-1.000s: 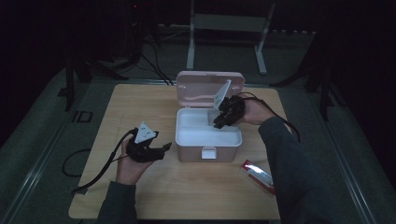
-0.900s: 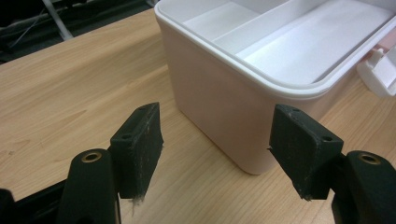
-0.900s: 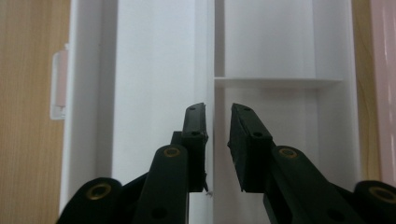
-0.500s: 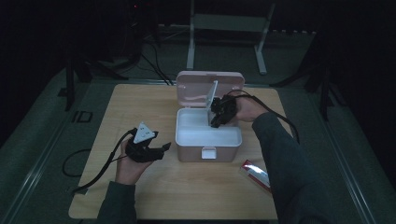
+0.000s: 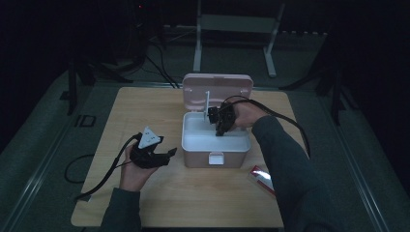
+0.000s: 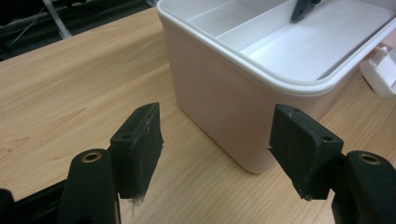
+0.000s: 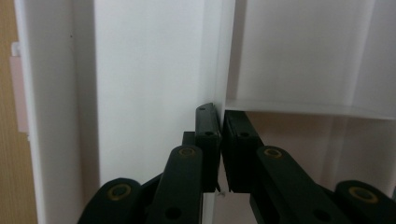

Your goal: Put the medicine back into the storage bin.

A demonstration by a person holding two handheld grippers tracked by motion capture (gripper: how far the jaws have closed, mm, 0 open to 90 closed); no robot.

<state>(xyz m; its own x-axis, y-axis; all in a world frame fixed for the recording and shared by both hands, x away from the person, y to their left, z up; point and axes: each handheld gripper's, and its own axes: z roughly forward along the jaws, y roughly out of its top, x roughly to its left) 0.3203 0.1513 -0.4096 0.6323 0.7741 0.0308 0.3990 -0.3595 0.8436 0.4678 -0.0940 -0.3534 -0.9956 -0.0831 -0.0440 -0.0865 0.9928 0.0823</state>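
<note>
Jaws of the right gripper (image 7: 220,140) had just been closing and stood pinched together on a thin white divider (image 7: 218,56), the panel's edge running straight up out from between the black pads. Either side of that panel lay white compartment floor and wall. From the high view the right gripper (image 5: 218,126) dipped into the open pink box (image 5: 216,153), with the divider (image 5: 207,102) rising upright above it in front of the raised lid (image 5: 217,87). Behind the gripper came the person's right hand (image 5: 244,116) and dark sleeve, cable looping off to the right.

Over on the other side, jaws of the left gripper (image 6: 219,149) stood wide apart with nothing between the pads, looking at the near corner of the pink box (image 6: 219,107) across bare wood. From above, the left gripper (image 5: 153,155) sat in the left hand (image 5: 133,169) low over the tabletop (image 5: 145,111), just left of the box and clear of it. A small red and white packet (image 5: 262,178) lay on the tabletop near the box's front right corner, apart from it
</note>
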